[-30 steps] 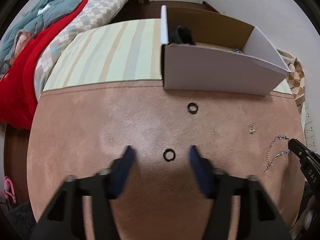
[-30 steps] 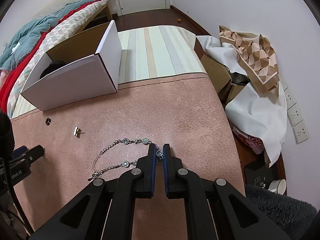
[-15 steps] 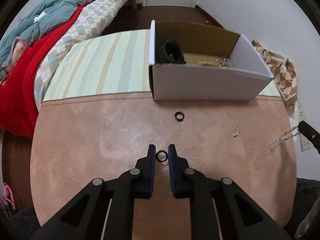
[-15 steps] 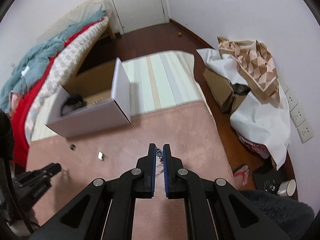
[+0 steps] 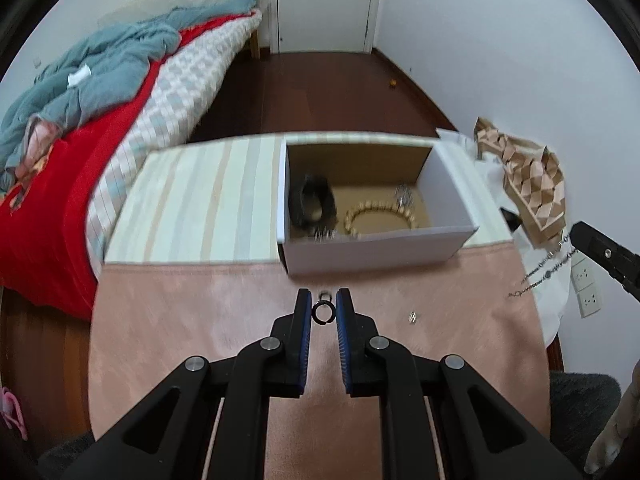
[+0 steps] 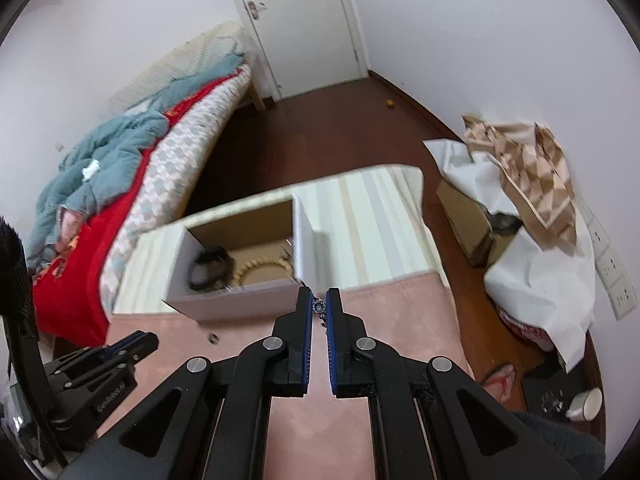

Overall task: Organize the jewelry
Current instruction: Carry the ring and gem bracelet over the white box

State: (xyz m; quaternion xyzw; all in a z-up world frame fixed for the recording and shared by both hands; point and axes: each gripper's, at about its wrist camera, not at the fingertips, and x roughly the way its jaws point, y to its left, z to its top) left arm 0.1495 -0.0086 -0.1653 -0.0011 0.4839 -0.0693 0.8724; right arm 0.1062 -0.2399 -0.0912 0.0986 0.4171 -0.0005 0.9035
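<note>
The left tool point(image 5: 323, 307) is clenched on a black ring point(image 5: 323, 313), held above the pink bench point(image 5: 180, 320). A second ring point(image 5: 325, 294) lies on the bench just beyond it, and a small stud point(image 5: 413, 317) lies to the right. The right tool point(image 6: 319, 304) grips a silver chain point(image 5: 540, 274), which dangles from it in the air. Ahead of both tools stands an open white box point(image 5: 380, 246) holding a black band point(image 5: 312, 204), a bead bracelet point(image 5: 380, 218) and small silver pieces. A bed point(image 5: 100, 100) with red and blue covers is on the left.
</note>
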